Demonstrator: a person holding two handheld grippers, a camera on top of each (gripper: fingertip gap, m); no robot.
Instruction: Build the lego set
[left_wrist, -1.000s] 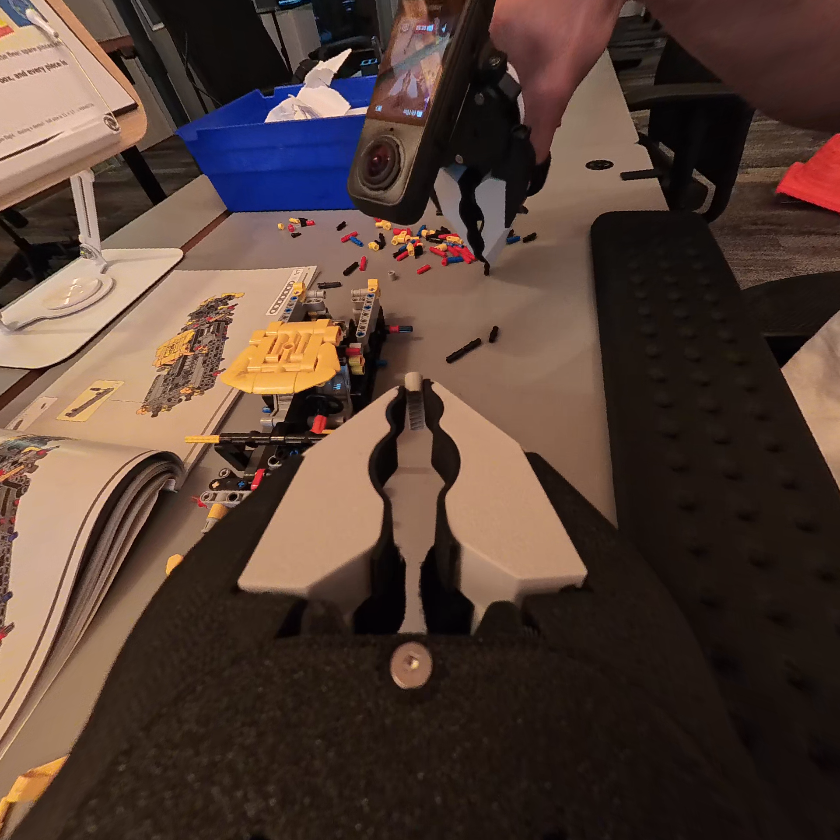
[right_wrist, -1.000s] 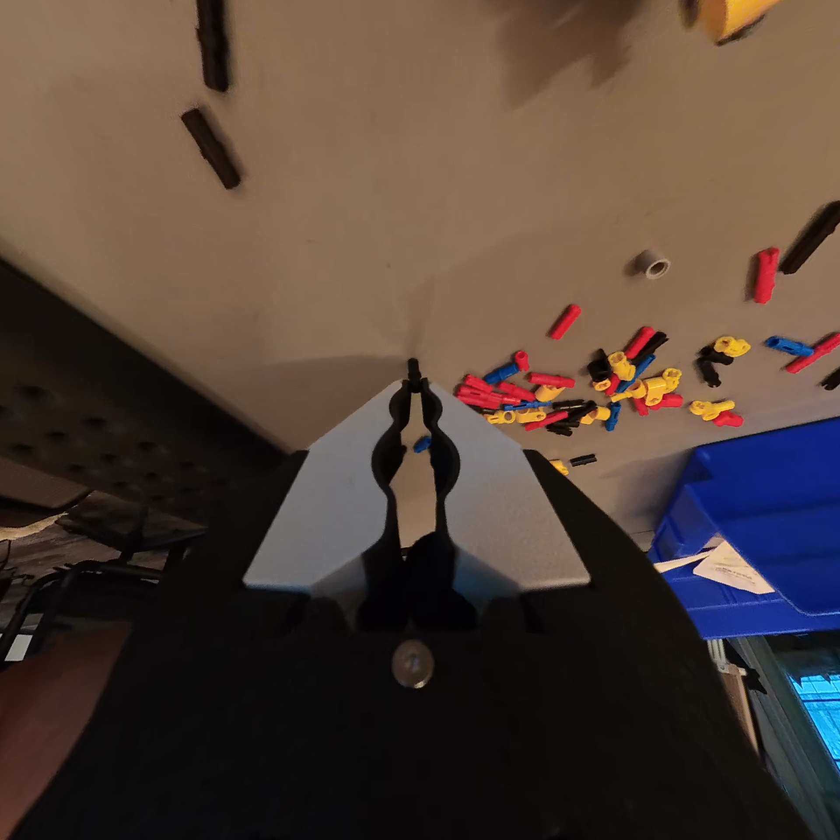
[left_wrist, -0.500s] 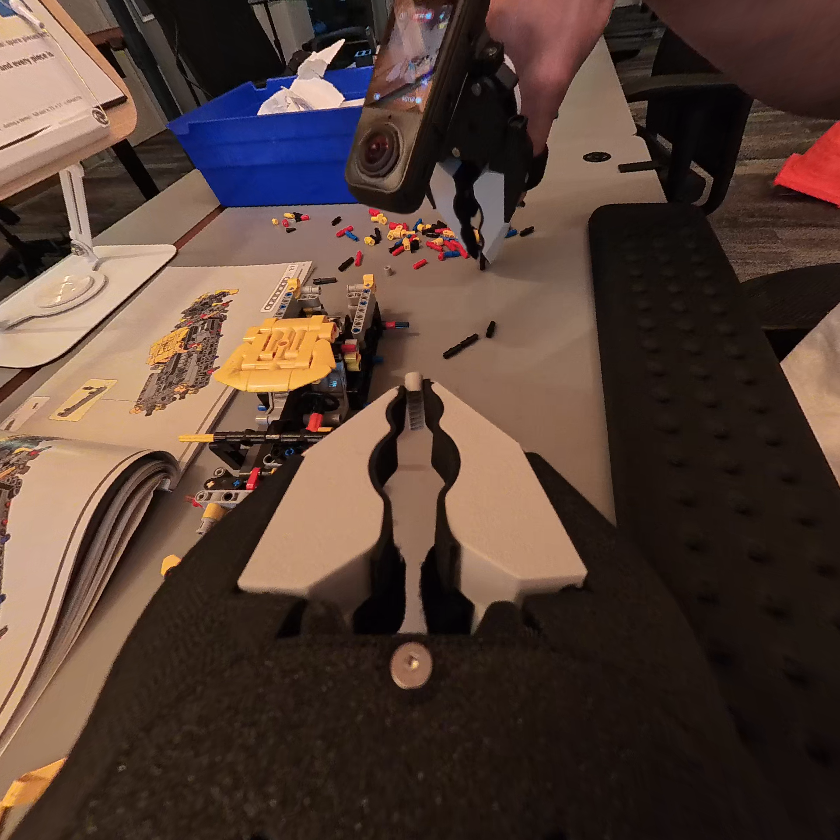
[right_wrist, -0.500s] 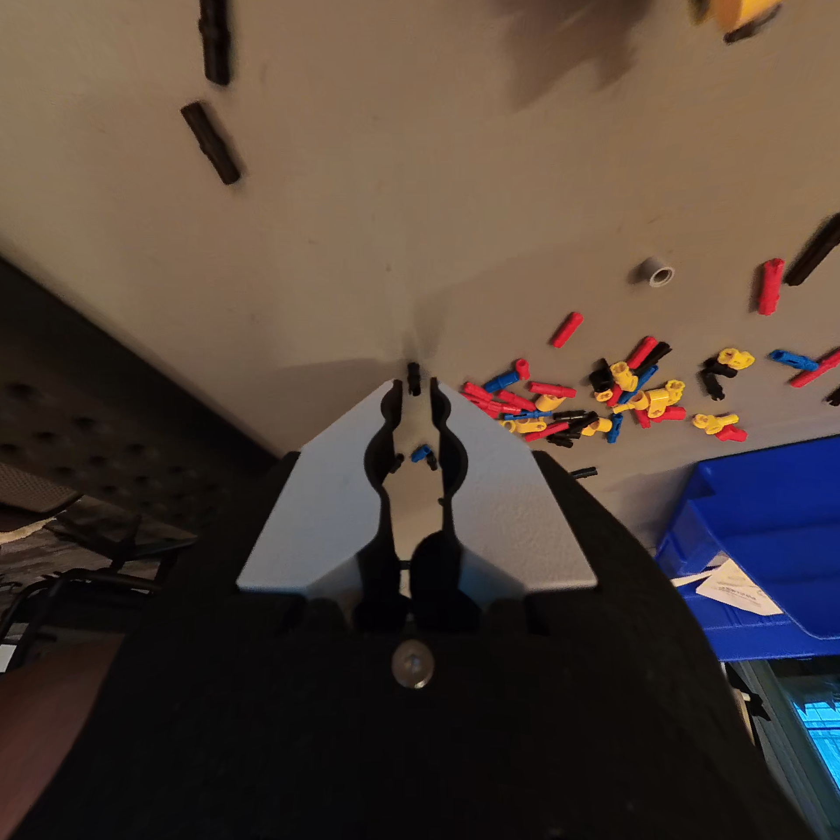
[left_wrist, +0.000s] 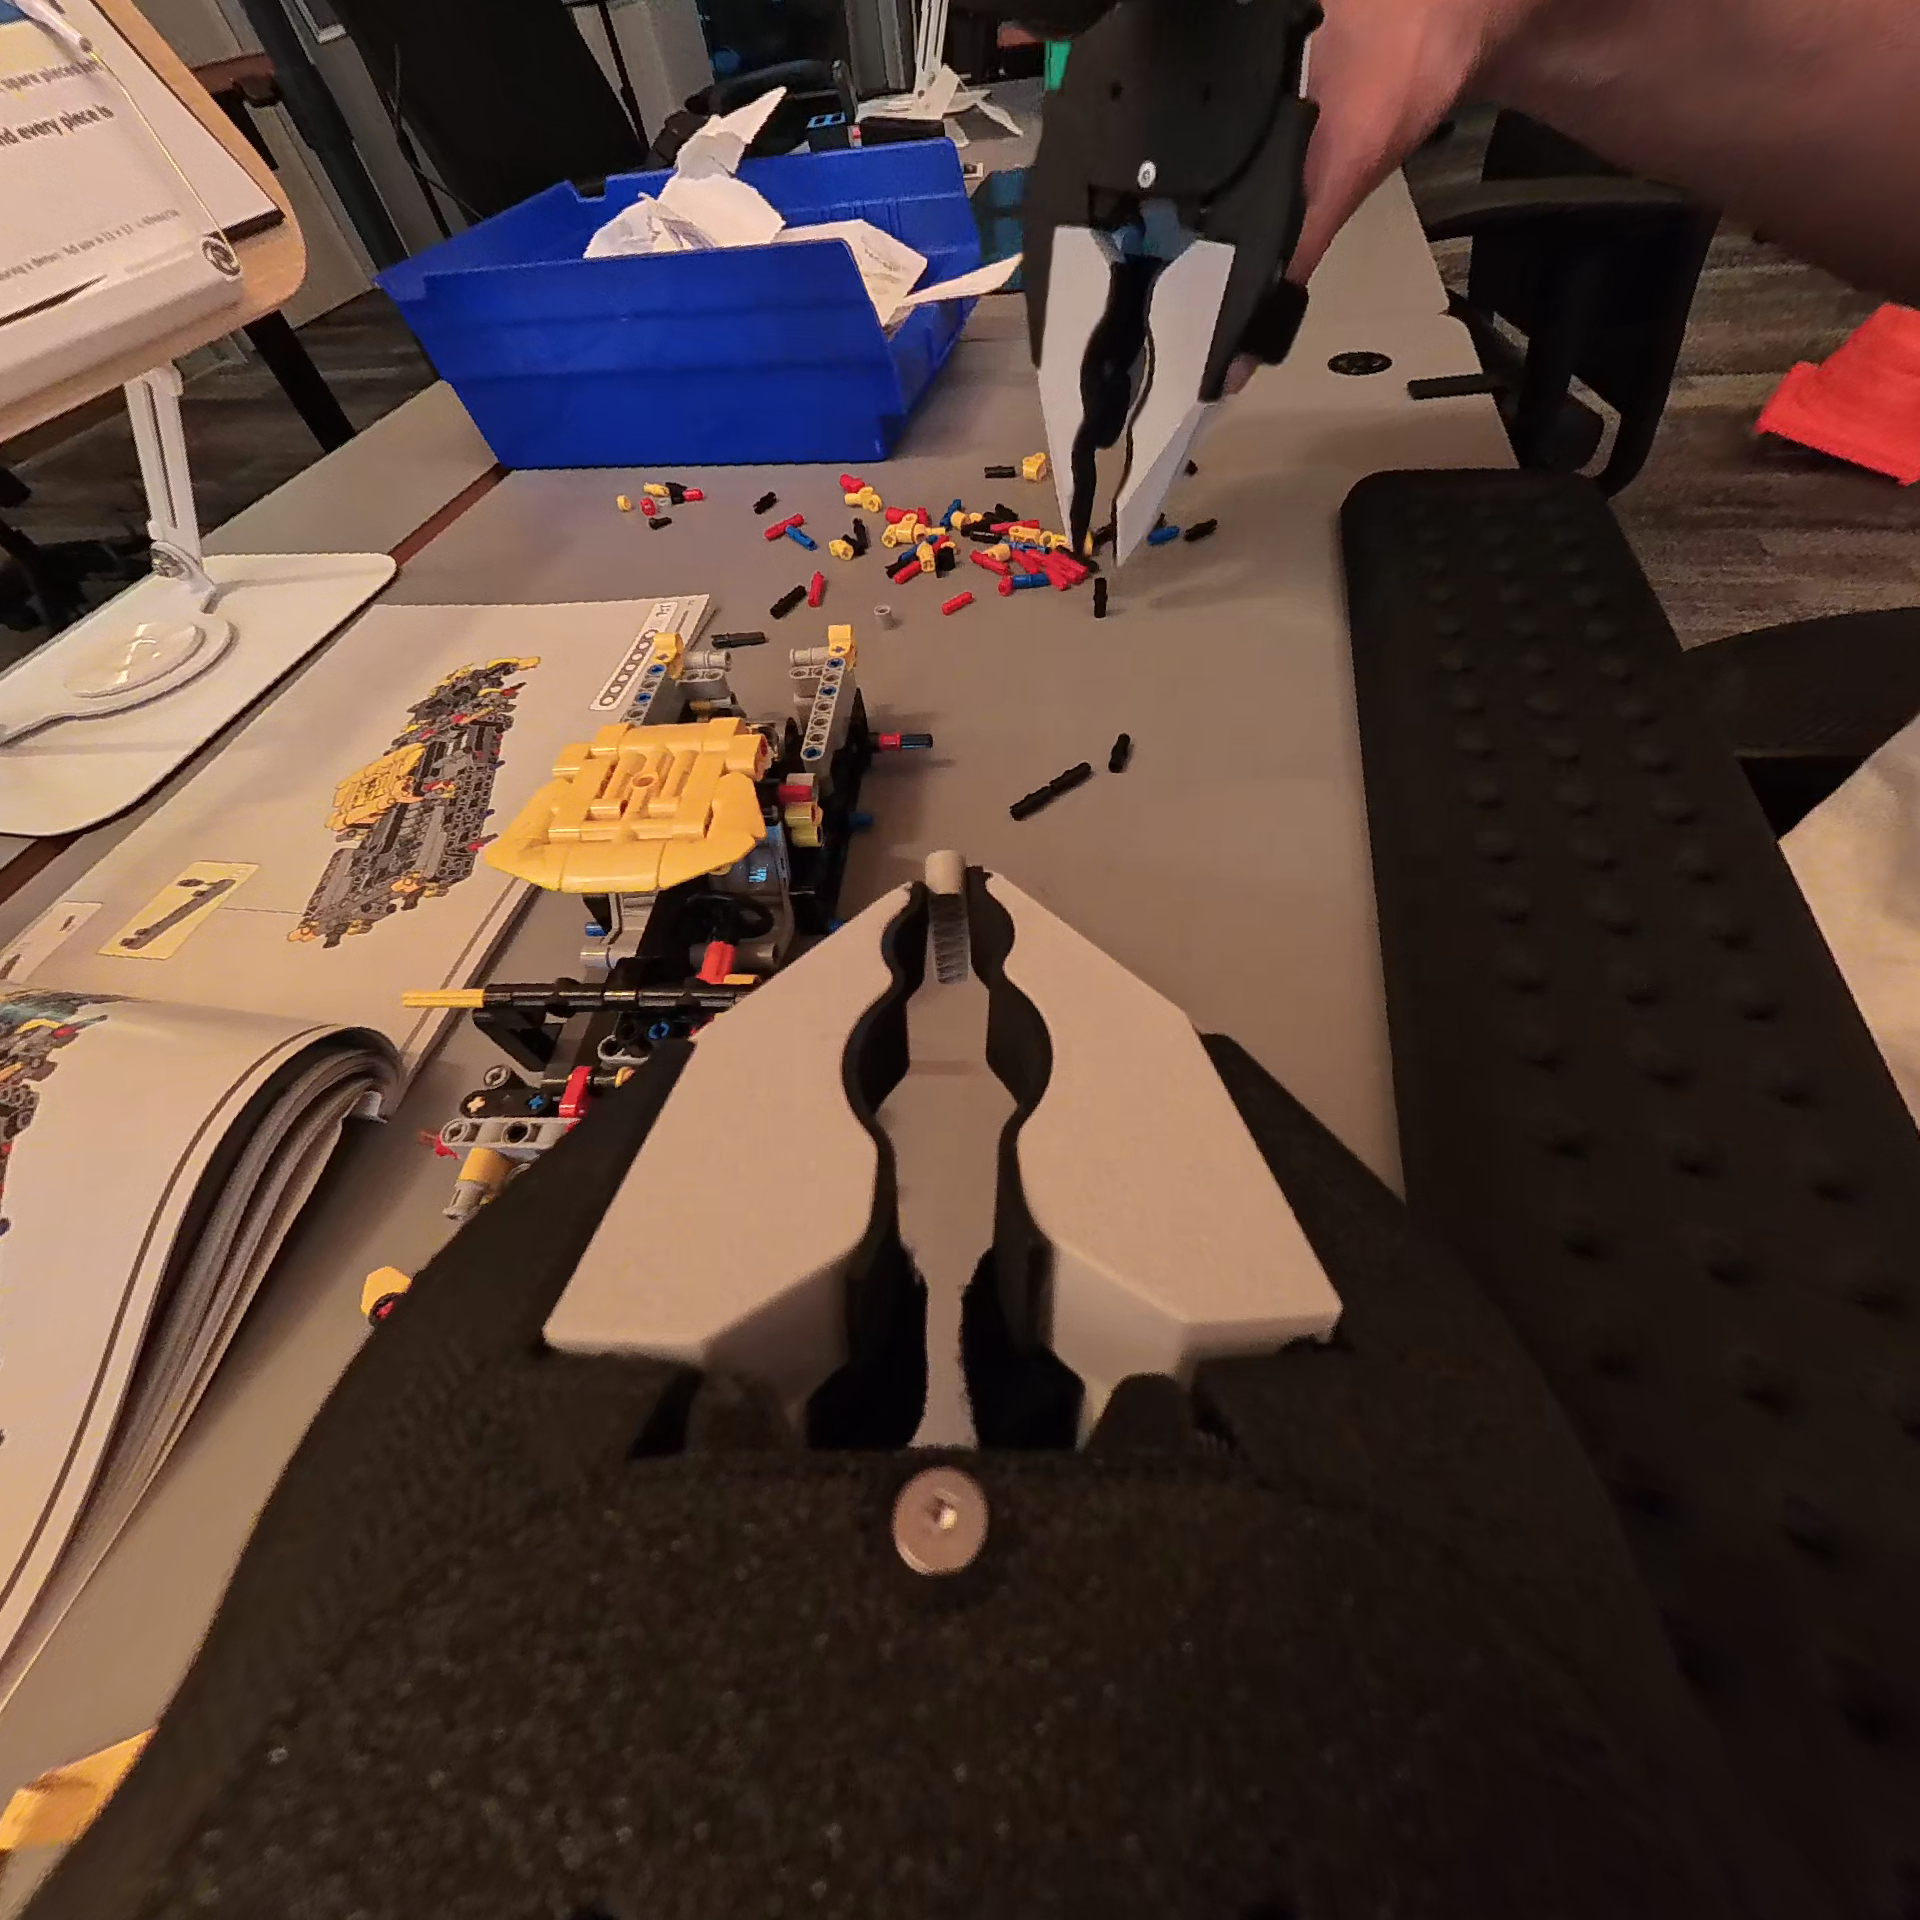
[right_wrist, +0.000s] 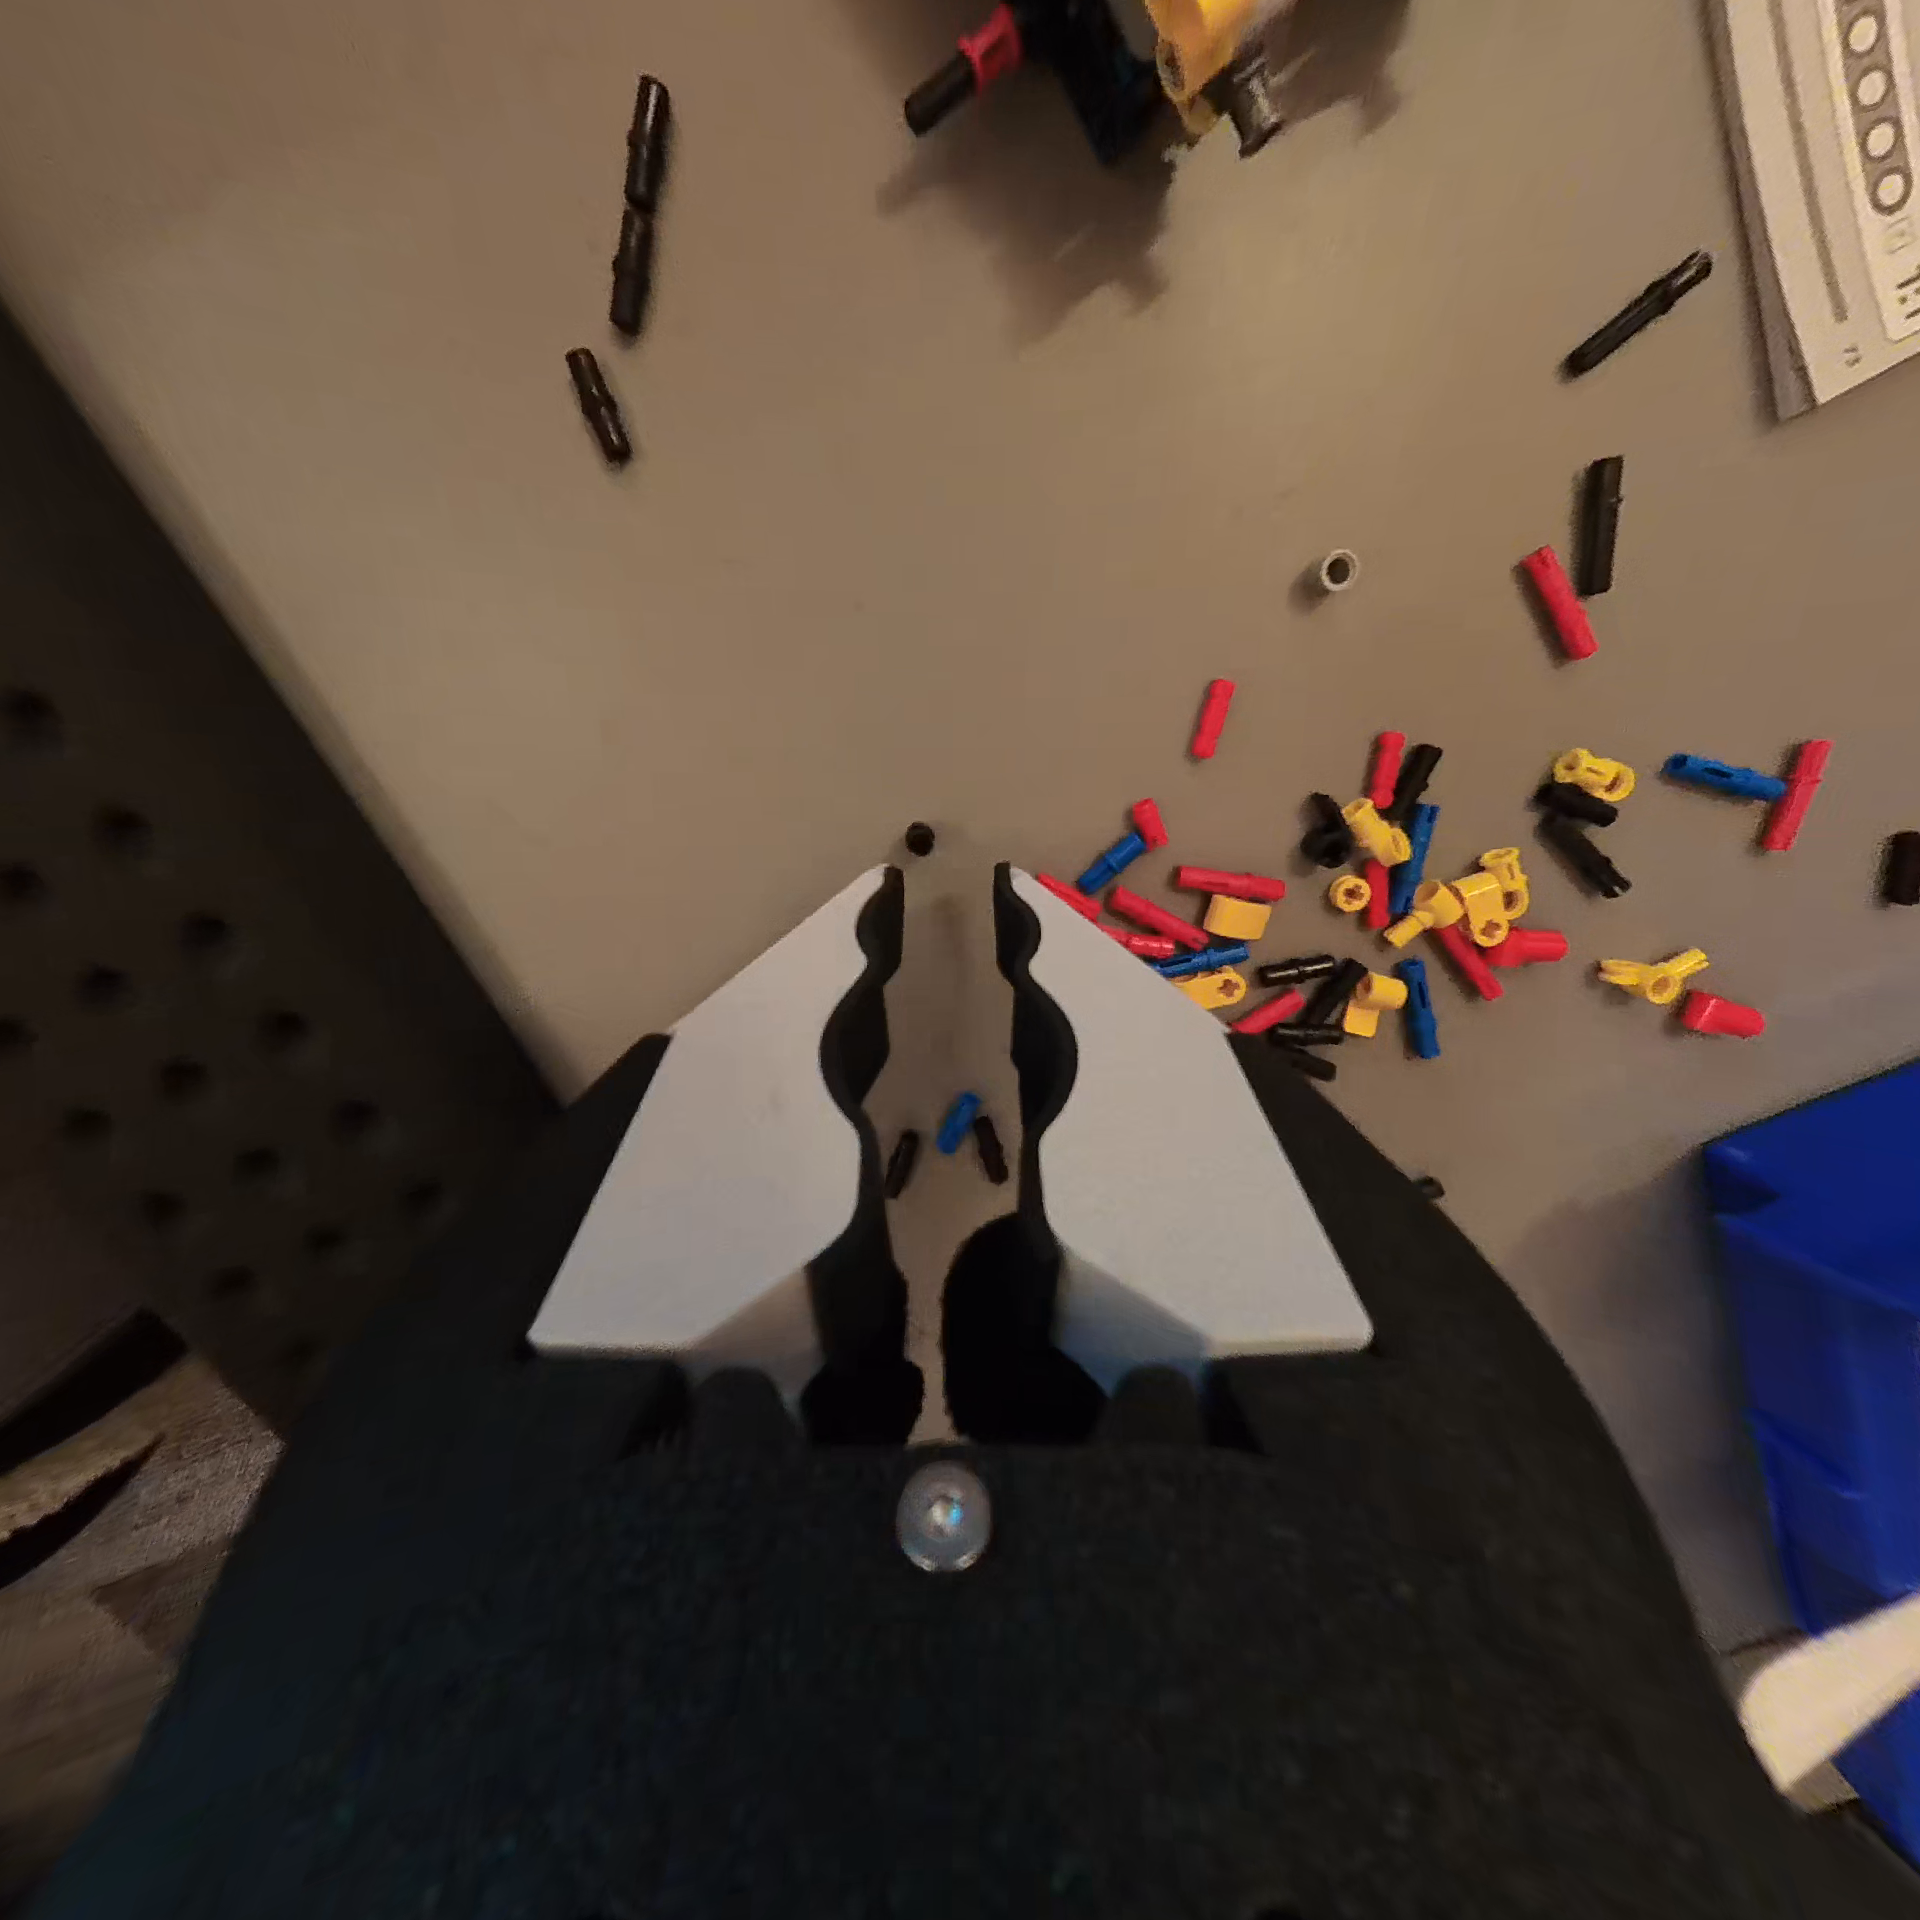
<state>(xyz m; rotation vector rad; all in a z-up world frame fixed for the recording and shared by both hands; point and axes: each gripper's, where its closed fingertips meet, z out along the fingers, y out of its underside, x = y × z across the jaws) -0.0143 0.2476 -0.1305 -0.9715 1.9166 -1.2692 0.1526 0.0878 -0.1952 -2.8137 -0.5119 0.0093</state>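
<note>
Right gripper (right_wrist: 945, 883) released black pin (right_wrist: 920, 837).

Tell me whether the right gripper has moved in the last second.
Yes. The right gripper opened and rose from the table, leaving a small black peg standing there.

Left gripper (left_wrist: 943, 883): two pale grey wedge-shaped fingers (left_wrist: 769, 1122) with wavy black inner edges, set in a black, grainy-textured body; one round silver screw (left_wrist: 940, 1527) centred behind the fingers. Right gripper (right_wrist: 945, 883): same build, fingers whiter, matching screw (right_wrist: 942, 1513). Holding hand (left_wrist: 1382, 94): no sleeve visible.
</note>
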